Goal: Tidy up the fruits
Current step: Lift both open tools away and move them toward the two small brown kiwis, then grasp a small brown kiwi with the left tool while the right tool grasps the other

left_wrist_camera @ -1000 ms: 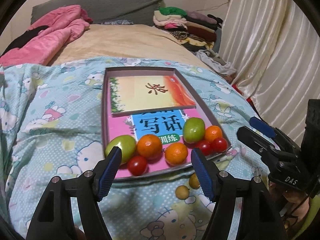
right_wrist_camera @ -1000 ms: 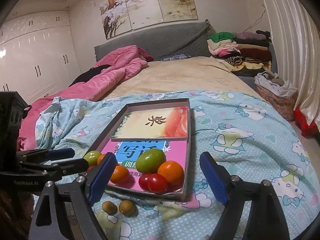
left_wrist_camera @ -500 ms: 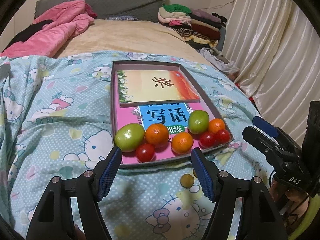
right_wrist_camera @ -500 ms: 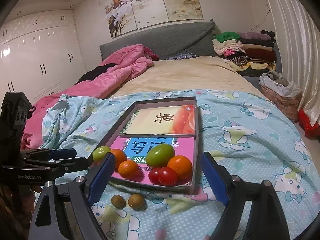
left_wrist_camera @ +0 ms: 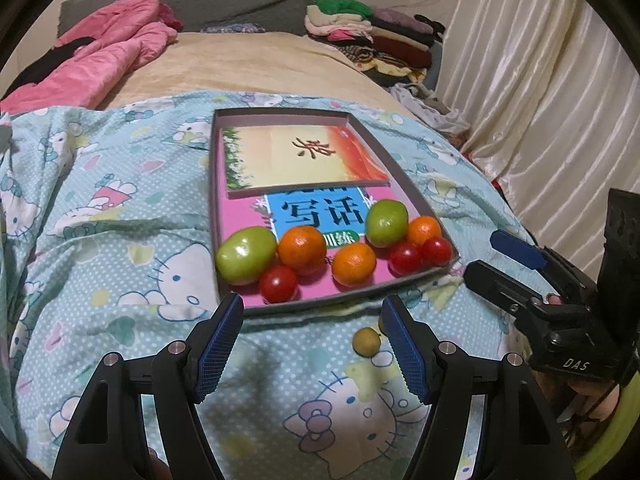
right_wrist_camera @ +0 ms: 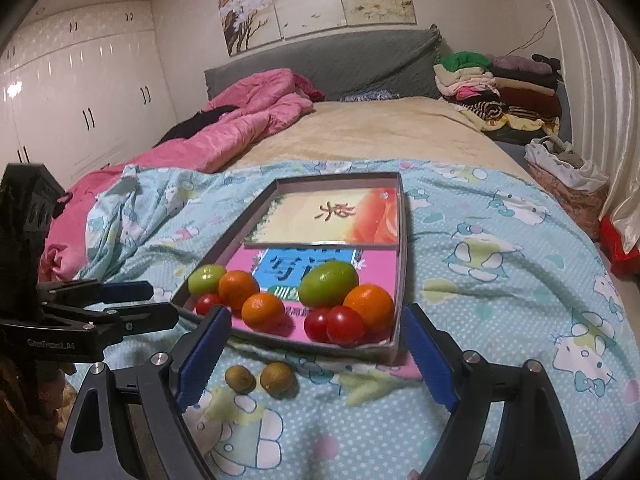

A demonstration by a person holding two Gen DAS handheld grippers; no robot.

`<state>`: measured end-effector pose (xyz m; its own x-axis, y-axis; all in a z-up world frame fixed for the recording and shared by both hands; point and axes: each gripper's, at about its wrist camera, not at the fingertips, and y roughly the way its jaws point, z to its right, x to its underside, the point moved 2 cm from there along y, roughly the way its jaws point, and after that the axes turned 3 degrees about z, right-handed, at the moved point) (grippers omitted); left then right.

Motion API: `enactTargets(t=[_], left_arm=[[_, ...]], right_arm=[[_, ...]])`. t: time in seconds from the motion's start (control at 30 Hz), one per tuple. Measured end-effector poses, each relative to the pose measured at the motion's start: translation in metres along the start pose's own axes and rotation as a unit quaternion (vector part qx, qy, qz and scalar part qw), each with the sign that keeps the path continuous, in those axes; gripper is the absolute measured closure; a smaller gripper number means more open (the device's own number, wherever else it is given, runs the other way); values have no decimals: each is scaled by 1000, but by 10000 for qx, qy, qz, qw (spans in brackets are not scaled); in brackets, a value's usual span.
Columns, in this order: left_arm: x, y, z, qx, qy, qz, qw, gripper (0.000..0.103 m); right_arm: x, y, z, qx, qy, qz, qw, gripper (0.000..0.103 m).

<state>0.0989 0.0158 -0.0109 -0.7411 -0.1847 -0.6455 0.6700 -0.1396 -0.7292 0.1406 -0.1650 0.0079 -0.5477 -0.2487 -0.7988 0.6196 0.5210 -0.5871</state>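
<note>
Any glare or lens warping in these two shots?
Left wrist view: a bright highlight on the green fruit, curtain lines bowed by the fisheye. Right wrist view: lamp glare on the glossy wardrobe doors, dark corners around the frame.

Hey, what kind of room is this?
A bedroom, most likely: a bed with a grey headboard, a pink duvet, and white wardrobes along the wall.

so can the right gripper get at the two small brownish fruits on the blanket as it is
Probably yes. The right gripper is open and empty, and the two small brownish fruits lie bare on the blanket between its fingers, outside the tray.
</note>
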Motion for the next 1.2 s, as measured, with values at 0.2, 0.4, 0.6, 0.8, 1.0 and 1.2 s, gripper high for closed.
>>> enactTargets(t=[0.2, 0.4, 0.6, 0.8, 1.0, 1.2], left_arm=[[6, 5, 11, 40, 185, -126, 9997, 30], [11, 12, 15, 15, 320, -261, 9991, 30], [17, 19, 18, -2, 450, -404, 9982, 30], [27, 31, 27, 137, 611, -656, 9959, 36], [33, 43, 40, 161, 918, -777, 9926, 55], [35, 60, 43, 225, 994, -970, 9901, 66]], right_arm=[[7, 8, 4, 55, 101, -297, 9995, 17], [11, 11, 4, 9, 93, -430, 9990, 17], [14, 16, 2, -8, 42, -582, 9983, 17], [19, 24, 8, 18, 174, -838, 9963, 17], [24, 34, 7, -197, 222, -1130, 9932, 23], [29, 43, 0, -527, 185, -1401, 9886, 41]])
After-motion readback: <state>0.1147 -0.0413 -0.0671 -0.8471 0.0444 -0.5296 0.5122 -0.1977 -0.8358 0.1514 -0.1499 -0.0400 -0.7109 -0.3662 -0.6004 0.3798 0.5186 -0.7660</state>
